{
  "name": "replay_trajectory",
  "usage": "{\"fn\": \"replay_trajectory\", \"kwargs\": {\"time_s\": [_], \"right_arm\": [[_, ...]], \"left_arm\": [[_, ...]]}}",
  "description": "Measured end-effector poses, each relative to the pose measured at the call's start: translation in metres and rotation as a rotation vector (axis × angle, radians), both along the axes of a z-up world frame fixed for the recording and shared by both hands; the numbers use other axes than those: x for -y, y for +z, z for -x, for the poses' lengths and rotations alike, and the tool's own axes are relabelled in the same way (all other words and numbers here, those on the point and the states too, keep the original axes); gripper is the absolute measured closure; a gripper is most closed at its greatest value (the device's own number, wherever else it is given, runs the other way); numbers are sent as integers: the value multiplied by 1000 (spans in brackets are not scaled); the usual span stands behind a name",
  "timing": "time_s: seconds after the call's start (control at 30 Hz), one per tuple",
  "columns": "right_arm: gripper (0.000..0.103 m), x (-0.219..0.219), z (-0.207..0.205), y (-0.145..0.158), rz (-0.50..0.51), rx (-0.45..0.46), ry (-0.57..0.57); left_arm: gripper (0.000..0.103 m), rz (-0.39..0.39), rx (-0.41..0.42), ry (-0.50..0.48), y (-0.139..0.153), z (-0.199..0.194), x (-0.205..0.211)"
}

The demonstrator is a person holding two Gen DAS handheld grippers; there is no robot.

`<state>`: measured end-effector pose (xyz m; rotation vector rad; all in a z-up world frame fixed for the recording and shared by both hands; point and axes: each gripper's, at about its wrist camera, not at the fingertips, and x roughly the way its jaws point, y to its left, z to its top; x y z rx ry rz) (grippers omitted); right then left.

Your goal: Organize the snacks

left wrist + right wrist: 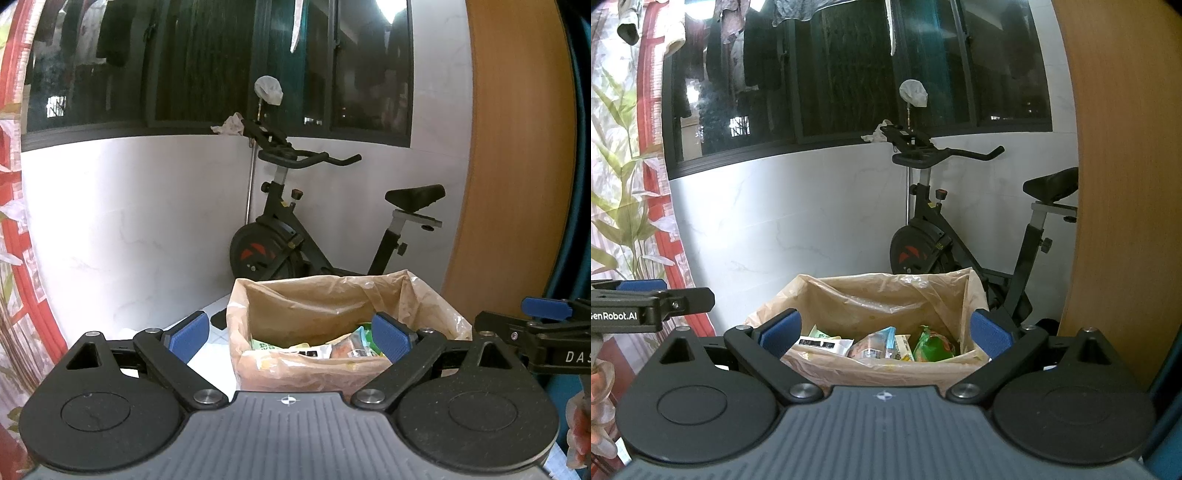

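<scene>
A box lined with a tan plastic bag [314, 306] stands on the floor ahead and holds several snack packets [343, 347]. In the right wrist view the same lined box [886, 295] shows a white packet [822, 343], an orange and blue packet [875, 343] and a green packet [932, 345]. My left gripper [290, 334] is open and empty, hovering just short of the box. My right gripper [886, 332] is open and empty, its blue pads either side of the box's near rim. Each gripper shows at the edge of the other's view.
A black exercise bike [295, 229] stands behind the box against a white wall under a dark window. A wooden panel [517, 147] rises at the right. A red patterned curtain [14, 221] hangs at the left. White tiled floor lies left of the box.
</scene>
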<state>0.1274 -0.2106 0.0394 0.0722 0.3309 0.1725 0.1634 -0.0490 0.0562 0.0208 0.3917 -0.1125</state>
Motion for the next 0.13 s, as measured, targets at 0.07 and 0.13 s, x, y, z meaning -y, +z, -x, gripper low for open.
{"fn": "replay_trajectory", "kwargs": {"time_s": [0.07,0.13], "right_arm": [[3,0,1,0,-2,1,-2],[3,0,1,-1,-1,0,0]], "left_arm": [[7,4,2,-3,0,-1,-2],[7,16,-2,-8,-1,-1,-4]]}}
